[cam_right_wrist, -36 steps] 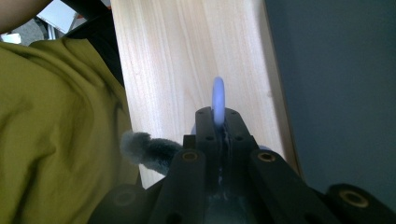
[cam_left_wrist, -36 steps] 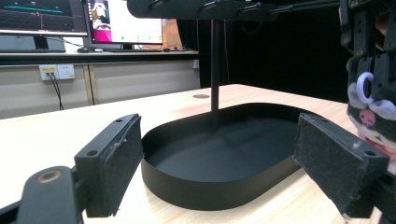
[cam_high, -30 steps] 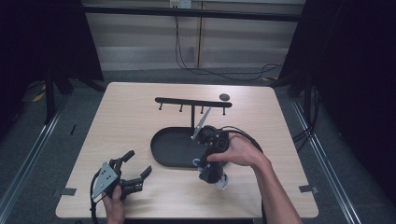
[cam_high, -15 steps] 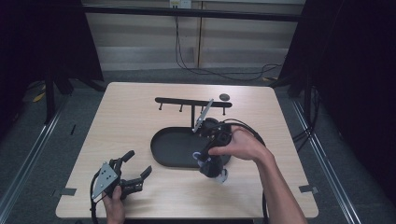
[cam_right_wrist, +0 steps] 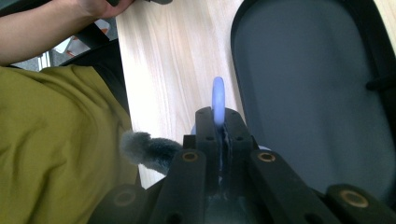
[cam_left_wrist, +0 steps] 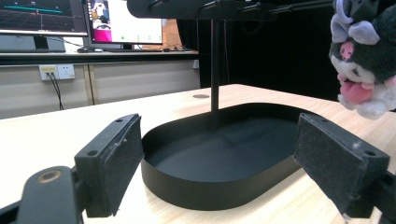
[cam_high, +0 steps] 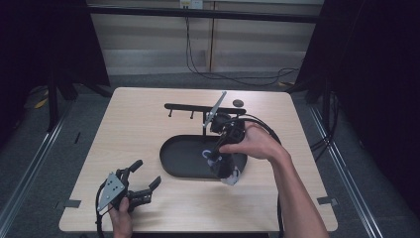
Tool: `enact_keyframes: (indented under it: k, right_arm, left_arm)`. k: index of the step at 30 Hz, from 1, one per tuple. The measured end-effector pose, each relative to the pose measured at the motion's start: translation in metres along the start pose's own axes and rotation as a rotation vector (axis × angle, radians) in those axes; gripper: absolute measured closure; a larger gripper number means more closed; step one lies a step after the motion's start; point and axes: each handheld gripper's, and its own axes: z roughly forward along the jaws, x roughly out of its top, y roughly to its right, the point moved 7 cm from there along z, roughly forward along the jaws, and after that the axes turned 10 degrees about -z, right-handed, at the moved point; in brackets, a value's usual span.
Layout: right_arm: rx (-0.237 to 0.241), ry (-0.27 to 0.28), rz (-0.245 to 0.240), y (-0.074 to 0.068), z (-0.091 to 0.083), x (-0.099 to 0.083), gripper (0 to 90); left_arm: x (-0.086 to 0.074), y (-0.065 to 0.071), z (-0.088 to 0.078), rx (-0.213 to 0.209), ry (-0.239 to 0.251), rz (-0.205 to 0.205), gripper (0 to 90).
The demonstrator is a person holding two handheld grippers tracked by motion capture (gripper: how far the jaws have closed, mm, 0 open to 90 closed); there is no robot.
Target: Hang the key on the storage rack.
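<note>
1. Left gripper [cam_high: 143,182]: matte black, with a grey three-cornered plate on top; it rests on the pale wood-grain table [cam_high: 138,124] to the left of the tray [cam_high: 183,158], well apart from it; its jaws stand wide apart with nothing between them; in the left gripper view the pads [cam_left_wrist: 119,158] are flat, rectangular and felt-like.
2. Tray: a shallow oval of smooth black metal with a low upright wall; a thin black stand [cam_high: 198,106] with small hooks rises from its far side.
3. Right gripper [cam_high: 221,159]: above the tray's right end, pointing down; its jaws are clamped on the lilac plastic ring [cam_right_wrist: 218,100] of a plush toy [cam_left_wrist: 362,56]; the toy, fluffy, dark grey, white and pink, hangs clear above the tray's right rim.
</note>
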Motion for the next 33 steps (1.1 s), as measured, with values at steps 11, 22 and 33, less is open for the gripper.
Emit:
enact_keyframes:
  k: [11, 22, 33]
  right_arm:
    - [-0.016, 0.01, -0.001, 0.006, -0.01, 0.007, 87.5]
    - [-0.029, 0.039, 0.019, 0.015, -0.024, 0.014, 87.6]
    - [-0.048, -0.001, 0.06, 0.036, -0.036, 0.013, 87.5]
  left_arm:
    - [0.0, 0.0, 0.0, 0.0, 0.0, 0.0, 15.5]
    - [0.0, 0.0, 0.0, 0.0, 0.0, 0.0, 15.5]
    - [0.0, 0.0, 0.0, 0.0, -0.001, 0.0, 15.5]
